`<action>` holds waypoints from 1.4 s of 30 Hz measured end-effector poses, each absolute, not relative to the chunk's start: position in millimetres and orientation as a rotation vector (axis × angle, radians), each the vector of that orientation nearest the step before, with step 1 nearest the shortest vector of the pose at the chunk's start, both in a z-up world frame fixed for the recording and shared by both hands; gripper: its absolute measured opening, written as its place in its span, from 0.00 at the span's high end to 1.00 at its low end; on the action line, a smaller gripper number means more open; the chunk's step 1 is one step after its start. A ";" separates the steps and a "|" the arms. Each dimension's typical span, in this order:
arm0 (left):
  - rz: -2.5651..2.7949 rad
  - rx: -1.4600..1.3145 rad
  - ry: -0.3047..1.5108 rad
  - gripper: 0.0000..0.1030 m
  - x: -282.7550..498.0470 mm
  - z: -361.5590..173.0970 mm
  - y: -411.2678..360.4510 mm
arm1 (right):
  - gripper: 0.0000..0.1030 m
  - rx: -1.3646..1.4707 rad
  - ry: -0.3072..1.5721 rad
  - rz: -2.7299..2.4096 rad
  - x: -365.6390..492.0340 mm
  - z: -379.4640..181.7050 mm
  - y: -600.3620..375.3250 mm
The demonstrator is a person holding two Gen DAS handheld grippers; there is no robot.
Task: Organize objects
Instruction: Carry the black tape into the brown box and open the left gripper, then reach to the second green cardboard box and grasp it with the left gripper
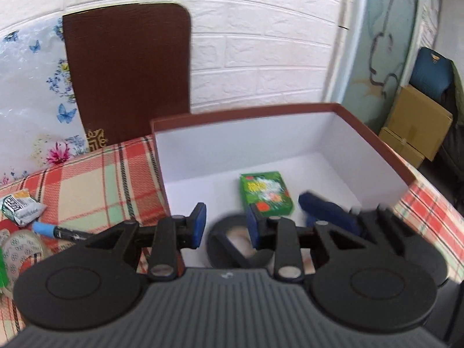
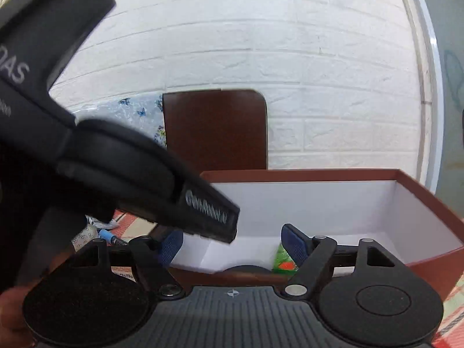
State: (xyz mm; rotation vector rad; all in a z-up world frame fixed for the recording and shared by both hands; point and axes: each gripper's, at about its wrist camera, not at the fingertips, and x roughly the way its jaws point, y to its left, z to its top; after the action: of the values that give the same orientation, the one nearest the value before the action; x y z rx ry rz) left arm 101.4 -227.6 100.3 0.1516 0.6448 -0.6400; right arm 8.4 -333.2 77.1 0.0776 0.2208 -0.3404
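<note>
An open box (image 1: 374, 139) with brown outside and white inside stands on the plaid cloth (image 1: 95, 179). In it lie a green carton (image 1: 265, 192), a black tape roll (image 1: 229, 243) and a blue object (image 1: 327, 211). My left gripper (image 1: 226, 226) is open and empty over the box's near left corner. My right gripper (image 2: 232, 246) is open and empty at the box's near wall (image 2: 429, 264); the green carton (image 2: 282, 259) shows between its fingers. The left gripper's black body (image 2: 116, 162) crosses the right wrist view.
Left of the box on the cloth lie a blue-capped marker (image 1: 58, 232), a small white packet (image 1: 21, 208) and a clear tape roll (image 1: 20, 252). A brown board (image 1: 127, 78) leans on the white brick wall. Cardboard boxes (image 1: 414, 124) and a chair stand at the right.
</note>
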 end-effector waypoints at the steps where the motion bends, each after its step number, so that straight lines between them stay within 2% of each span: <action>1: -0.651 0.157 0.635 0.68 93.8 102.0 -225.5 | 0.28 0.064 0.207 -0.346 2.4 77.7 -329.1; 6: -0.670 0.150 0.572 0.67 55.2 111.9 -202.1 | 0.25 0.077 0.162 -0.348 -36.9 73.0 -307.1; 8: -0.656 0.153 0.563 0.63 41.0 110.2 -188.0 | 0.23 0.107 0.175 -0.333 -48.0 64.6 -301.0; 10: -0.616 0.169 0.568 0.57 31.1 102.8 -172.9 | 0.23 0.128 0.226 -0.297 -51.2 57.1 -288.7; 16: -0.401 0.177 0.729 0.57 33.8 53.1 -113.9 | 0.24 0.105 0.456 -0.164 -19.8 29.1 -259.0; 19: -0.280 0.174 0.783 0.57 44.1 33.5 -76.5 | 0.24 0.047 0.494 -0.127 -15.5 26.3 -236.7; 26: -0.089 0.108 0.727 0.52 68.5 25.7 15.4 | 0.24 -0.009 0.576 -0.031 2.4 23.1 -194.0; 29: 0.029 0.092 0.672 0.42 80.0 19.0 58.6 | 0.24 -0.056 0.583 0.018 18.4 22.2 -173.8; 30: 0.062 0.111 0.627 0.30 81.4 13.5 70.8 | 0.26 -0.082 0.579 0.030 25.0 23.7 -166.1; 31: 0.080 0.114 0.591 0.22 81.6 8.3 82.8 | 0.27 -0.114 0.570 0.037 33.2 26.0 -158.4; 34: 0.049 -0.085 0.584 0.25 84.4 10.8 115.9 | 0.27 -0.190 0.512 0.040 66.6 43.0 -143.0; 38: 0.041 -0.074 0.566 0.25 83.4 10.3 110.9 | 0.18 -0.204 0.444 0.084 124.4 72.8 -131.7; 42: 0.020 -0.133 0.551 0.25 86.8 7.2 121.4 | 0.13 -0.210 0.483 0.085 181.1 73.8 -107.5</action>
State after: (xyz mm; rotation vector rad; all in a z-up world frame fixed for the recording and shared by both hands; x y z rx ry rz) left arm 86.8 121.4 7.2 -0.1328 0.5514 0.0202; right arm 181.1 -107.5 73.8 -0.2096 0.4834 0.0850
